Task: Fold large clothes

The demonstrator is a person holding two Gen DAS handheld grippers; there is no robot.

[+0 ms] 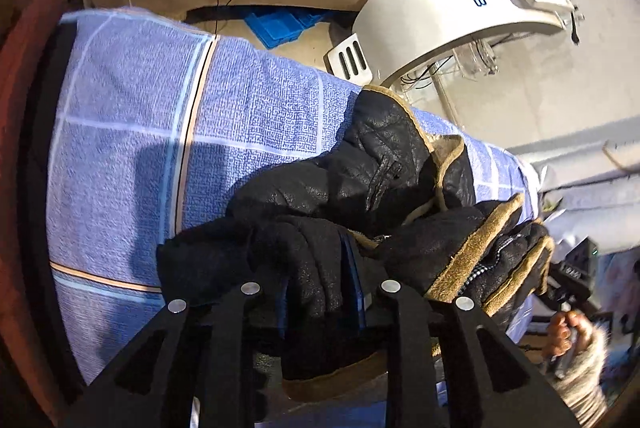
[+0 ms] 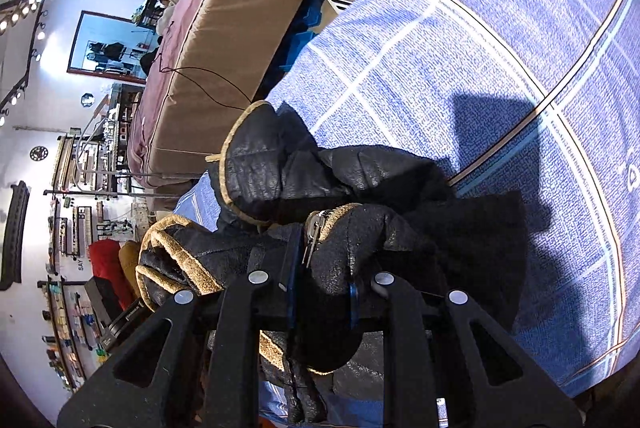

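Both tongs grip the same garment: a black jacket [image 1: 360,180] with tan trim and a zipper, bunched on a bed covered in a blue checked sheet [image 1: 132,116].

Left tongs [image 1: 320,292]: closed down on a thick fold of black fabric, blue pads just showing at the pinch. The rest of the jacket lies ahead and to the right of them, rumpled, with a tan-edged flap standing up beyond.

Right tongs [image 2: 320,292]: likewise clamped on a wad of fabric, the zipper end [image 2: 314,236] right at the pinch. The jacket body sits ahead and to the left of them; the open sheet [image 2: 480,48] spreads to the right.

Judgement: the step in hand looks like lifting or spreading the jacket so it can be laid flat before folding; little folding appears done yet, as the garment is a heap.

To do it well:
- Draw the two tongs apart evenly so the cloth between them goes taut without twisting.
- Keep the grips firm; the padded fabric is thick and slick and may slip out.
- Lay it toward the open sheet, away from the bed edge.
- Watch the zipper, which can snag.

A white machine [image 1: 448,8] stands beyond the bed.
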